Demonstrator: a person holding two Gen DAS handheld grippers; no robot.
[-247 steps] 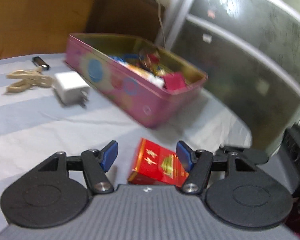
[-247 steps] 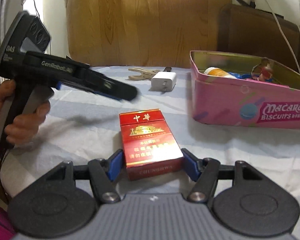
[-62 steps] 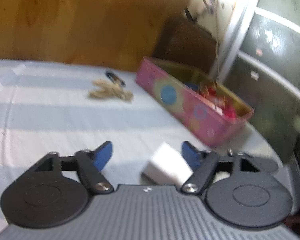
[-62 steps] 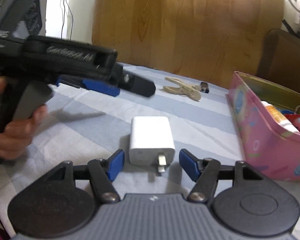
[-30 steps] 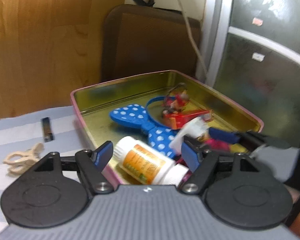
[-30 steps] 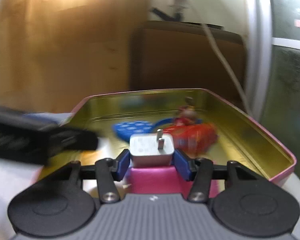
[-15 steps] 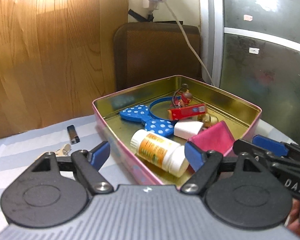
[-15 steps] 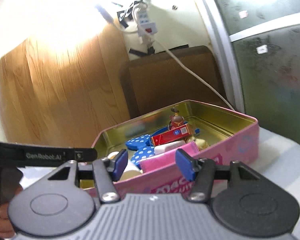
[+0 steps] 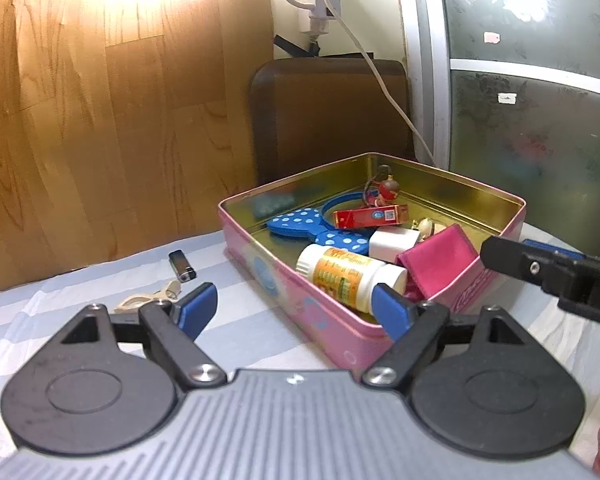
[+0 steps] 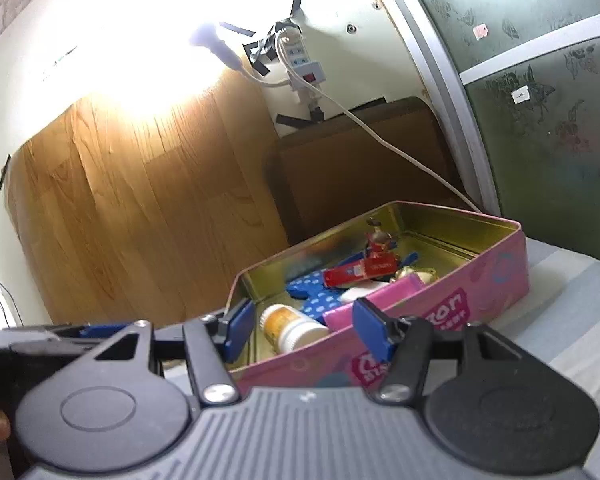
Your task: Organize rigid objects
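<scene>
The pink biscuit tin stands open on the striped tablecloth, near the far edge of the tabletop and just in front of a brown chair back. Inside the tin lie a white charger, a white pill bottle with an orange label, a magenta box leaning on the near wall, a red flat pack, a blue dotted bow headband and a small figurine. The charger rests between the bottle and the magenta box, touching both.

The left gripper is spread wide and holds nothing; it is above the cloth, at the near left corner of the tin. The right gripper is also spread and empty, at the tin's near long wall.

On the cloth, left of the tin, lie a black lighter and a beige clip, close to each other
</scene>
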